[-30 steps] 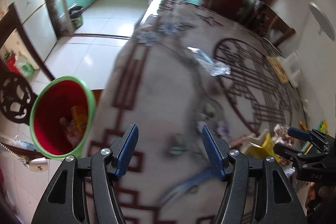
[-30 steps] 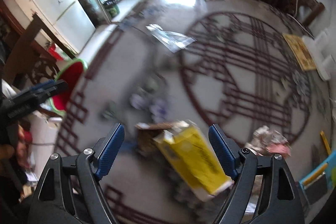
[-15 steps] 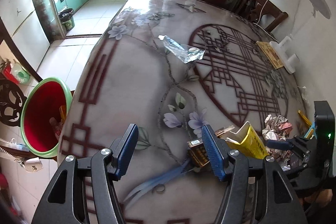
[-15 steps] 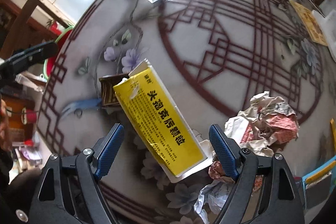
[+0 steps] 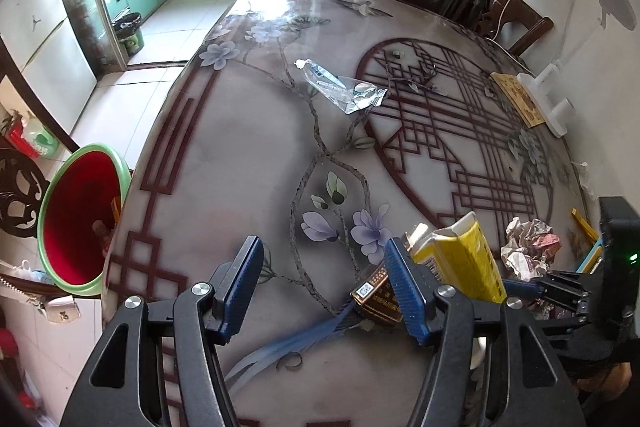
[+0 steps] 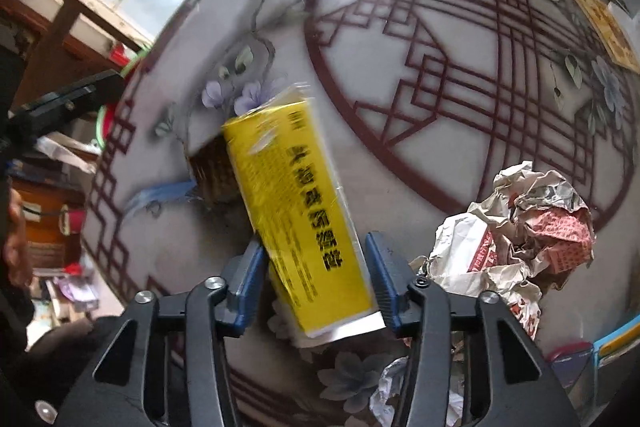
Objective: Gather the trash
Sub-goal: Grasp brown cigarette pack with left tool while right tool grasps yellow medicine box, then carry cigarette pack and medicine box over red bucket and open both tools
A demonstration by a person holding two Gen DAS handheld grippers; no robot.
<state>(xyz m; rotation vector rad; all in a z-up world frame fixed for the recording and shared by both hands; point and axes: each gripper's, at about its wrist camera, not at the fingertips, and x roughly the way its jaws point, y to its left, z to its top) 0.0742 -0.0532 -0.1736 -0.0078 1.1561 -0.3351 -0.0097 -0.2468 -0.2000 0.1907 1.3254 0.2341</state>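
A yellow box (image 6: 298,203) with black print lies on the patterned table; it also shows in the left wrist view (image 5: 472,263). My right gripper (image 6: 314,285) has its jaws on both sides of the box's near end, closed onto it. A small brown packet (image 5: 376,299) lies beside the box, partly under it. My left gripper (image 5: 324,283) is open and empty above the table's near edge. A red bin (image 5: 80,215) with a green rim stands left of the table with trash inside.
Crumpled paper (image 6: 520,223) lies right of the box. A clear plastic wrapper (image 5: 340,89) lies mid-table. A white lamp base (image 5: 548,99) and a tan mat (image 5: 516,99) sit at the far right. A blue strap (image 5: 288,343) lies near the front edge.
My right gripper moved down onto the yellow box and its jaws narrowed from wide open to closed on it. The left gripper swung right from the bin, then held steady, still open.
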